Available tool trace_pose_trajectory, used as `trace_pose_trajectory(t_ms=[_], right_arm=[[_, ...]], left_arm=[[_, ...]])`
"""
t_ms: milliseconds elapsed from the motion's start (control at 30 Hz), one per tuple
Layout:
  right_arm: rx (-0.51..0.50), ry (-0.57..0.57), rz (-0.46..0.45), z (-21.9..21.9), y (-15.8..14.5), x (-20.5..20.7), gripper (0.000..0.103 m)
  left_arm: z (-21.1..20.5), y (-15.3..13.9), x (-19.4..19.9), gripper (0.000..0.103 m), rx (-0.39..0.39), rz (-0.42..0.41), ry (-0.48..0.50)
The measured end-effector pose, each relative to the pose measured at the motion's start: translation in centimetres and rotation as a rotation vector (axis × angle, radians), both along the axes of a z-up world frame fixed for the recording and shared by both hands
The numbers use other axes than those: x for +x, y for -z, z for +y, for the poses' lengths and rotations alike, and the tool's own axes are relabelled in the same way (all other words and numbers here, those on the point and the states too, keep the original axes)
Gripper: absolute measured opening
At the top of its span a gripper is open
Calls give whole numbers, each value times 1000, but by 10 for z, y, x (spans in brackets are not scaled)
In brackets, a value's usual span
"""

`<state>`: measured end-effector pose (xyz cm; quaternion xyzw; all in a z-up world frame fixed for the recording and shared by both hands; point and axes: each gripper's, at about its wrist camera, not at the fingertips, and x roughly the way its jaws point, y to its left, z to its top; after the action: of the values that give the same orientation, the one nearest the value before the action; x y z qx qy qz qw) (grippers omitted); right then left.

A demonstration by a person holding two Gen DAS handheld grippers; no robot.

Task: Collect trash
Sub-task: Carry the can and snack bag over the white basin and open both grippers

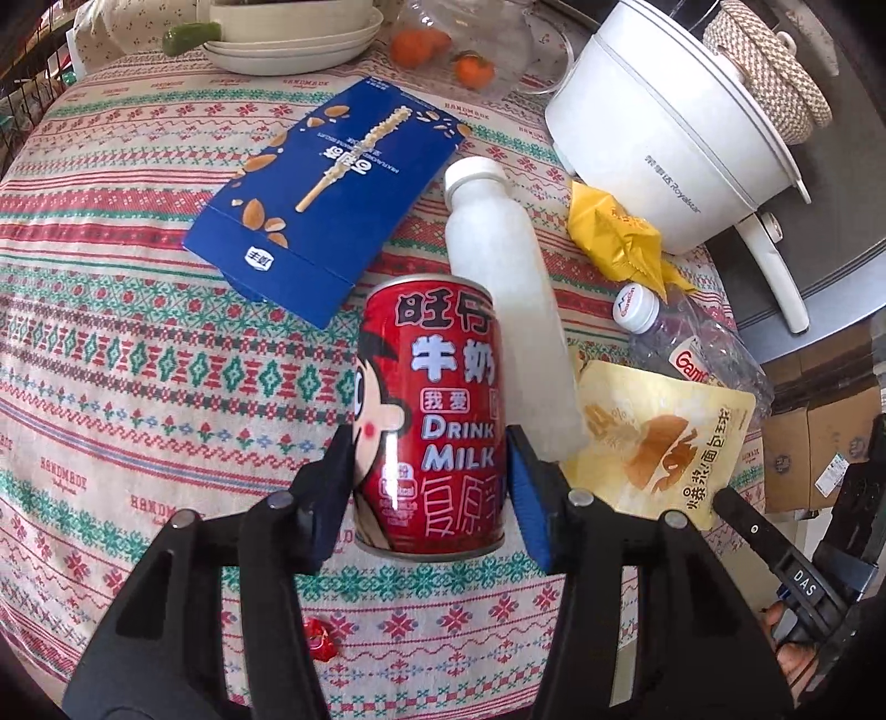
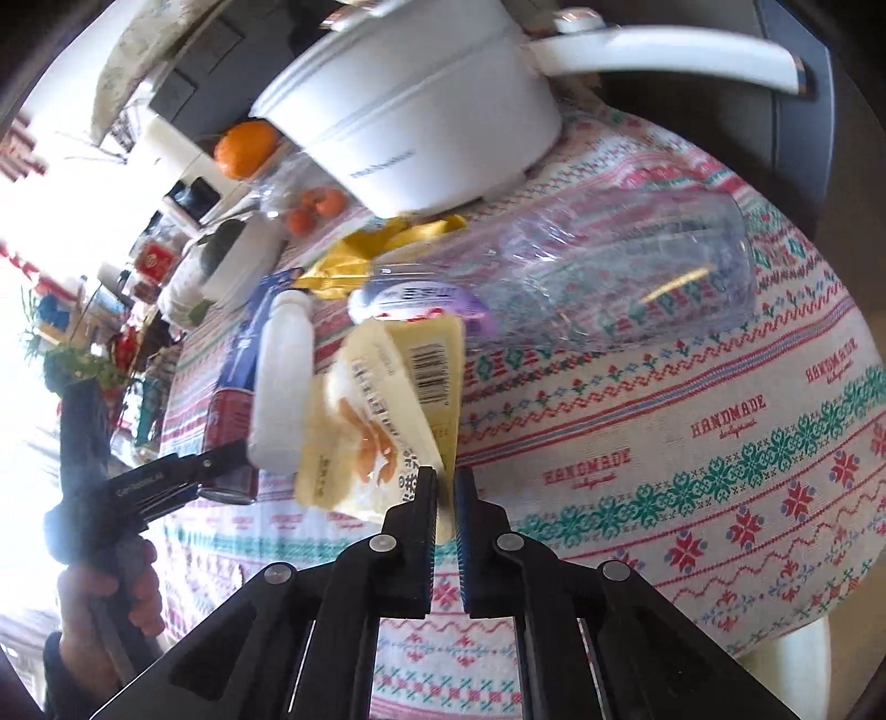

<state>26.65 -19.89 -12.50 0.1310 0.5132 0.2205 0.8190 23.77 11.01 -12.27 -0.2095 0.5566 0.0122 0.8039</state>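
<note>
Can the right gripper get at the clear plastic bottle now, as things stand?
Probably not yet: the right gripper is shut on the yellow snack pouch, which also lies between it and the clear plastic bottle.

Far side of red milk can (image 1: 429,421) hidden, label wrapping out of sight; in right wrist view only a sliver showing behind white bottle (image 2: 282,382). Lower end of that bottle lost behind can and snack pouch (image 1: 659,443) in left view. Clear plastic bottle (image 1: 698,343) partly under pouch, label cut to a few letters. Stacked plates (image 1: 288,39) cropped by top edge. Pot handle (image 2: 670,52) running close to frame edge. Background shelves left in right view blown out, blurred, can't make out items.
</note>
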Motion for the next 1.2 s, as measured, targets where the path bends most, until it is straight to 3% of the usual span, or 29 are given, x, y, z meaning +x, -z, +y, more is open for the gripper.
trace_pose_trajectory(t_ms=[300,567,767,1200], right_arm=[[-36,-55,-84,6,-42,-37,4],[-120,-8,-71,-15,-55,-68,3],[-181,-39,-96,-23,-68,-101,3],[-172,39,-165,-89,-89,-154,3]], left_arm=[[-20,-33,-37,54,50,-80,113],[-51,-51,-65,54,85,-124,243],[-79,-58,-77,54,103,-155,340],[-146,-60,-111,54,132,-176,587]])
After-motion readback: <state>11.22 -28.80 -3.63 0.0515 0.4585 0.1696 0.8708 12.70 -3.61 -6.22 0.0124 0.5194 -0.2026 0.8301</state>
